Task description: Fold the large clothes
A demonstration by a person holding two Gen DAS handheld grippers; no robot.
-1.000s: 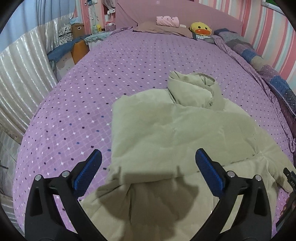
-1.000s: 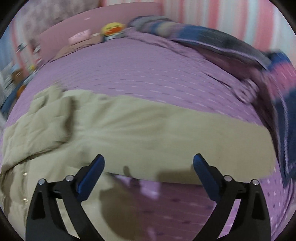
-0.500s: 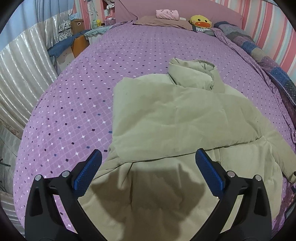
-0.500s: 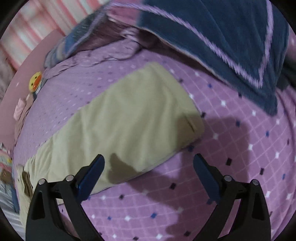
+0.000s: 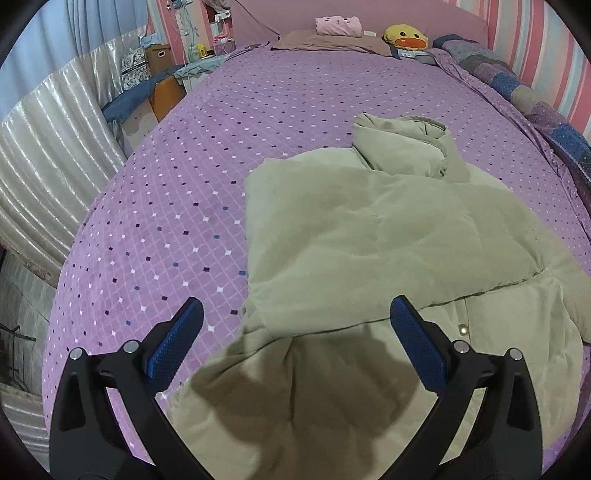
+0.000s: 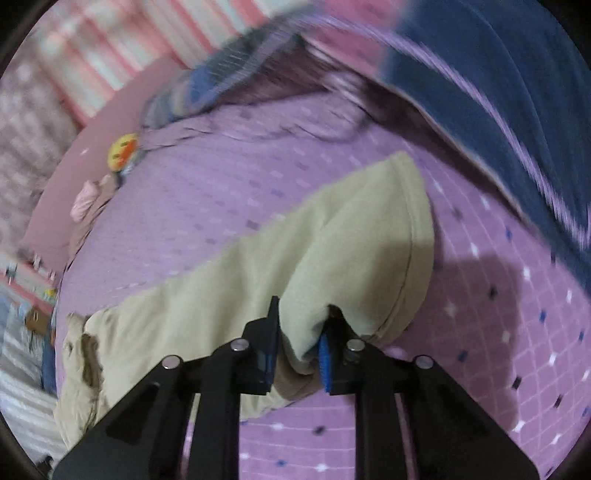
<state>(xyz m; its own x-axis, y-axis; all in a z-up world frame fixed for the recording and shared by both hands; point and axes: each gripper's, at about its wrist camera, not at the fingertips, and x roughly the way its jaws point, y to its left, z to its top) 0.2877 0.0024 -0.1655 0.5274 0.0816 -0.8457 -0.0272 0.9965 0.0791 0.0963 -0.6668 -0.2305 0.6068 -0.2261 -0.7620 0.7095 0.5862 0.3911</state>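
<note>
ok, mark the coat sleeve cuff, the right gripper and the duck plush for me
sleeve cuff [image 6: 402, 236], right wrist view, on the stitched end of the sleeve.
right gripper [image 6: 301, 332], right wrist view, midway between its fingertips, shut on the sleeve.
duck plush [image 5: 405, 36], left wrist view, on its yellow face.

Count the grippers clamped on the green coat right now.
1. The right gripper, whose jaws have just been closing, pinches the sleeve near its cuff, beside the blue blanket. The left gripper hovers open above the green coat, holding nothing.
</note>
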